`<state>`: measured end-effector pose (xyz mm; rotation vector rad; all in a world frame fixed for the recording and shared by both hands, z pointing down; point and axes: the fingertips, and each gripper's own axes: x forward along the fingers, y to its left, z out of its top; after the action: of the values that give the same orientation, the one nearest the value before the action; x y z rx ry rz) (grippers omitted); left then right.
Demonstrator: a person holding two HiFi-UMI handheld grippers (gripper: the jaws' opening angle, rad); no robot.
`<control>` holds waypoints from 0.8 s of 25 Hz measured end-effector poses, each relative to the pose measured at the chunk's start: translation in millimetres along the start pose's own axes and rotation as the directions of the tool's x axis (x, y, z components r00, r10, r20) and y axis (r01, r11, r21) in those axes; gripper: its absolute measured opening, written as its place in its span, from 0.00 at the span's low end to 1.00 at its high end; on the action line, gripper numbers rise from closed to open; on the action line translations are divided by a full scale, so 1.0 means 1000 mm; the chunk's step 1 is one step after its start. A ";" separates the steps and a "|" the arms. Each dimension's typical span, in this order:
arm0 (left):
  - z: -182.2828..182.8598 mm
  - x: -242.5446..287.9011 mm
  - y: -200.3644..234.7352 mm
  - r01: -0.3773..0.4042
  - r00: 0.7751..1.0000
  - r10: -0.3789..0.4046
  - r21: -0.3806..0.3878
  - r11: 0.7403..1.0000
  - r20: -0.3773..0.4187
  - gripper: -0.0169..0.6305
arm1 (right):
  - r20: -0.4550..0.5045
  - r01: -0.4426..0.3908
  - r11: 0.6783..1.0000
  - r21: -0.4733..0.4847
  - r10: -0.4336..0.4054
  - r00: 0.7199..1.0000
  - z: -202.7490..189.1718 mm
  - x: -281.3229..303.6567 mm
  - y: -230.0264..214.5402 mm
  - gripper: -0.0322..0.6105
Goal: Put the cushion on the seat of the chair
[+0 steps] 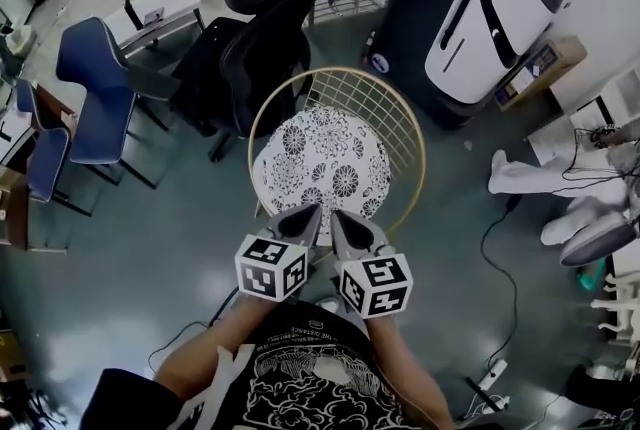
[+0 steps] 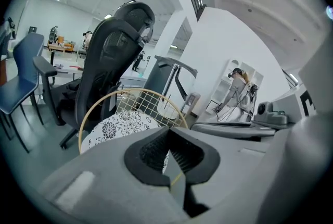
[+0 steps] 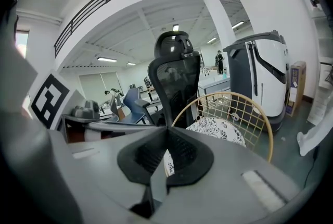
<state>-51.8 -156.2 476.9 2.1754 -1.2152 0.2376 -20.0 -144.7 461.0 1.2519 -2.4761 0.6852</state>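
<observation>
So the floral cushion (image 1: 322, 163) is sitting flat on the seat of the gold wire chair (image 1: 372, 104). The left gripper (image 1: 311, 212) and right gripper (image 1: 339, 216) hang side by side just off the chair's front edge. Both have jaws pressed together, nothing pinched.

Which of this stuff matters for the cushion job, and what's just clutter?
Job:
floral cushion, lying on the seat
gold wire chair
left claw and right claw, both shut, empty

Lying about:
black office chair
blue chairs
white-and-black machine
cardboard box
floor cable
</observation>
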 end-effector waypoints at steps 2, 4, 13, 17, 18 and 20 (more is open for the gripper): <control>-0.004 -0.005 -0.005 -0.006 1.000 0.006 0.012 1.000 -0.002 0.02 | 0.004 0.001 1.000 0.004 -0.001 1.000 -0.003 -0.007 0.001 0.05; -0.007 -0.009 -0.010 -0.008 1.000 0.008 0.025 1.000 -0.003 0.02 | 0.005 0.000 1.000 0.007 0.000 1.000 -0.006 -0.012 0.003 0.05; -0.012 -0.009 -0.010 -0.008 1.000 0.008 0.040 0.999 -0.006 0.02 | 0.002 -0.006 1.000 0.004 0.006 1.000 -0.008 -0.009 0.005 0.05; -0.011 -0.007 -0.007 -0.007 1.000 0.008 0.035 0.999 -0.013 0.02 | 0.000 -0.007 1.000 0.011 0.007 1.000 -0.006 -0.007 0.005 0.05; -0.011 -0.007 -0.007 -0.007 1.000 0.007 0.034 0.999 -0.015 0.02 | 0.000 -0.007 1.000 0.012 0.007 1.000 -0.006 -0.006 0.005 0.05; -0.011 -0.005 -0.005 -0.006 1.000 0.006 0.032 0.999 -0.017 0.02 | 0.000 -0.008 1.000 0.012 0.008 1.000 -0.006 -0.004 0.004 0.05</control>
<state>-48.7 -144.2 480.8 2.1928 -1.2162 0.2789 -20.6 -136.8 462.6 1.2473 -2.4812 0.7034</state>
